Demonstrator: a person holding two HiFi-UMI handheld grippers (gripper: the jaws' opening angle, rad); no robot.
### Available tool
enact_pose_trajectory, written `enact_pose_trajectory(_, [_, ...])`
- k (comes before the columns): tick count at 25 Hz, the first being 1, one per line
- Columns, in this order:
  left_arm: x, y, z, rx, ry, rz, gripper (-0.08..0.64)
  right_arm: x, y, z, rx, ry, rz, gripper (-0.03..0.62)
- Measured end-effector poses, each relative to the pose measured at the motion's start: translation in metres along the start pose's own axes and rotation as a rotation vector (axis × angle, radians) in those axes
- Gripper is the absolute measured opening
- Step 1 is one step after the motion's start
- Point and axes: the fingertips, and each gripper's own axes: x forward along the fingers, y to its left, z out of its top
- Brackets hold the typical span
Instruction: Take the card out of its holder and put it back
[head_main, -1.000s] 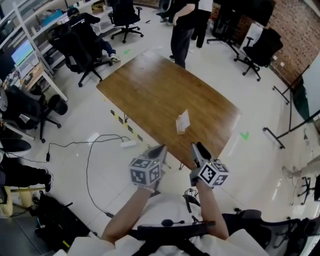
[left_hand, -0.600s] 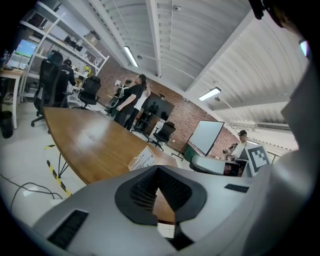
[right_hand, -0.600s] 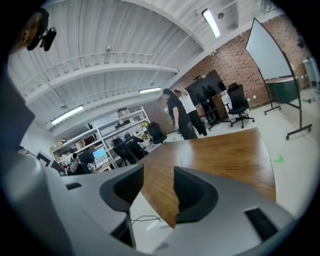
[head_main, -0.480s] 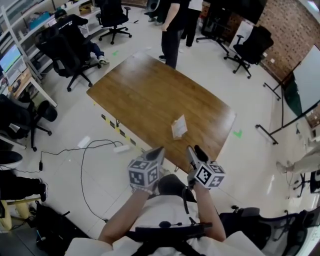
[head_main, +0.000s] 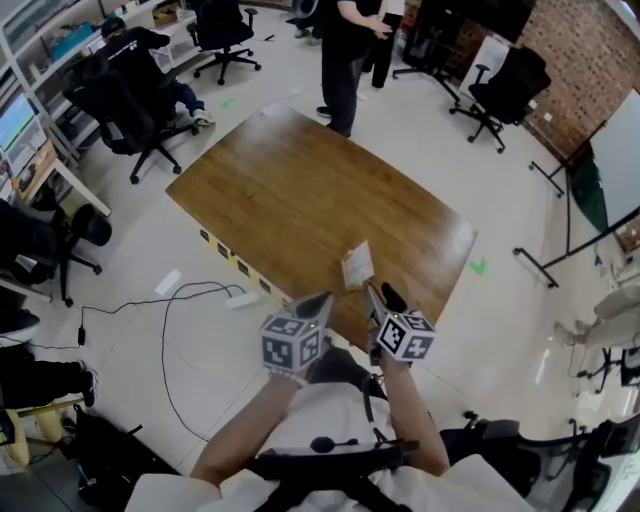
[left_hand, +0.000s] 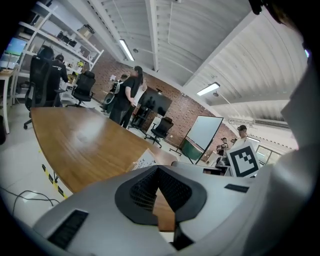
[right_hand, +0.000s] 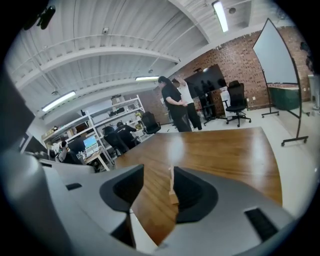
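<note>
A white card (head_main: 357, 264) stands upright in a small wooden holder (head_main: 351, 284) near the near edge of the brown table (head_main: 290, 190). My right gripper (head_main: 375, 293) is just short of it, at the table's edge. In the right gripper view the card (right_hand: 171, 180) is edge-on in its holder (right_hand: 173, 198), ahead of the right gripper (right_hand: 159, 172), whose jaws are open and touch nothing. My left gripper (head_main: 322, 298) hovers beside it, off the table's edge. The left gripper (left_hand: 156, 169) has its jaws together and empty, and the card (left_hand: 144, 161) peeks over one jaw.
Two people (head_main: 350, 40) stand at the table's far end. Office chairs (head_main: 130, 90) and desks line the left side. A cable (head_main: 190, 300) and a white power strip (head_main: 243, 298) lie on the floor left of the grippers. A whiteboard (right_hand: 280, 55) stands at the right.
The card has come nearer to both grippers in the head view. My right gripper has moved forward to just below the holder. The left gripper has kept its place beside it.
</note>
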Motion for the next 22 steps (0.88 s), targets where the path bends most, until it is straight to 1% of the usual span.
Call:
enact_pose_trajectory(3, [0.010, 0.006, 0.002, 0.013, 0.016, 0.014, -0.005, 0.013, -0.009, -0.006, 0.000, 0.027, -0.017, 0.215])
enact_pose_trajectory(8, [0.024, 0.022, 0.010, 0.023, 0.023, 0.048, -0.005, 0.034, -0.015, -0.006, -0.024, 0.055, -0.015, 0.213])
enact_pose_trajectory(10, [0.029, 0.027, 0.013, 0.022, 0.026, 0.060, -0.005, 0.043, -0.015, -0.006, -0.036, 0.071, -0.010, 0.192])
enact_pose_trajectory(14, [0.040, 0.032, 0.018, 0.023, 0.038, 0.074, -0.005, 0.058, -0.019, -0.006, -0.045, 0.104, -0.012, 0.186])
enact_pose_trajectory(18, [0.046, 0.035, 0.019, 0.029, 0.045, 0.083, -0.005, 0.072, -0.024, -0.008, -0.057, 0.107, -0.009, 0.169])
enact_pose_trajectory(19, [0.047, 0.037, 0.019, 0.031, 0.048, 0.085, -0.005, 0.076, -0.024, -0.009, -0.062, 0.109, -0.012, 0.166])
enact_pose_trajectory(20, [0.048, 0.039, 0.019, 0.032, 0.050, 0.088, -0.005, 0.080, -0.025, -0.010, -0.068, 0.111, -0.018, 0.148])
enact_pose_trajectory(22, [0.050, 0.041, 0.019, 0.033, 0.054, 0.092, -0.005, 0.087, -0.024, -0.012, -0.083, 0.115, -0.027, 0.143])
